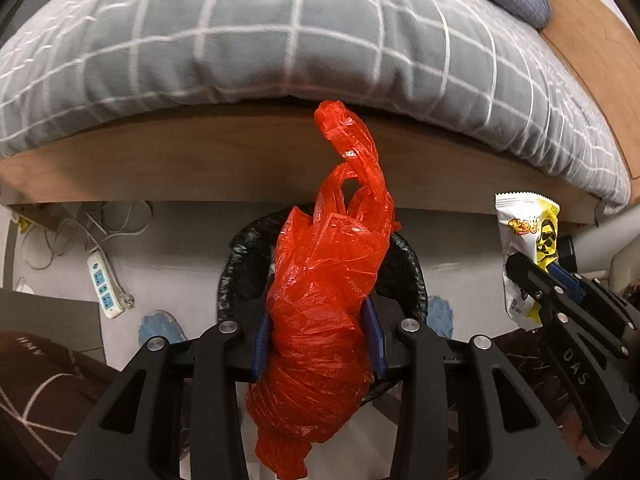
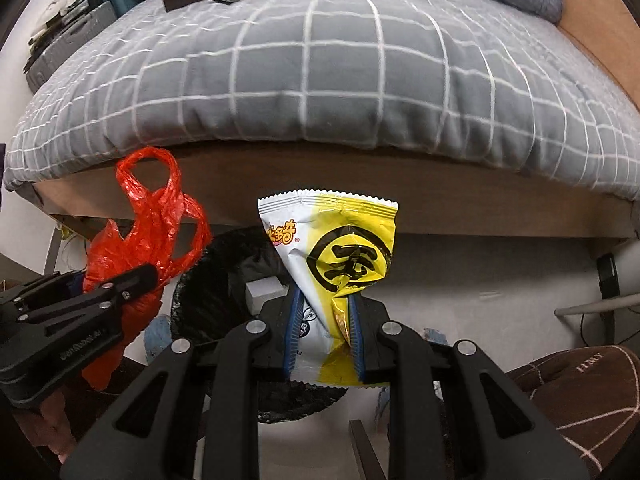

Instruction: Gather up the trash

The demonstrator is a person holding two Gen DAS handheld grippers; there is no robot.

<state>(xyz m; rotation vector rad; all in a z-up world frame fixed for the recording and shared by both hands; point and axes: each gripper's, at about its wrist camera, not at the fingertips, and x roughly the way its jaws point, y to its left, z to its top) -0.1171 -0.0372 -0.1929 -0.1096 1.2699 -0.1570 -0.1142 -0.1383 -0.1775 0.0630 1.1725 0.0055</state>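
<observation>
My left gripper [image 1: 318,334] is shut on a crumpled red plastic bag [image 1: 332,280] and holds it above a bin lined with a black bag [image 1: 404,264]. The red bag also shows in the right wrist view [image 2: 148,232], with the left gripper [image 2: 120,284] at the left. My right gripper [image 2: 324,332] is shut on a yellow and white snack wrapper [image 2: 340,248], held over the same black-lined bin [image 2: 208,292]. The wrapper also shows in the left wrist view [image 1: 528,240], pinched in the right gripper [image 1: 536,280].
A bed with a grey checked duvet [image 2: 320,60] on a wooden frame [image 1: 200,160] lies just beyond the bin. A white power strip [image 1: 105,284] and cables lie on the floor at left. Brown slippers [image 2: 580,400] sit near me.
</observation>
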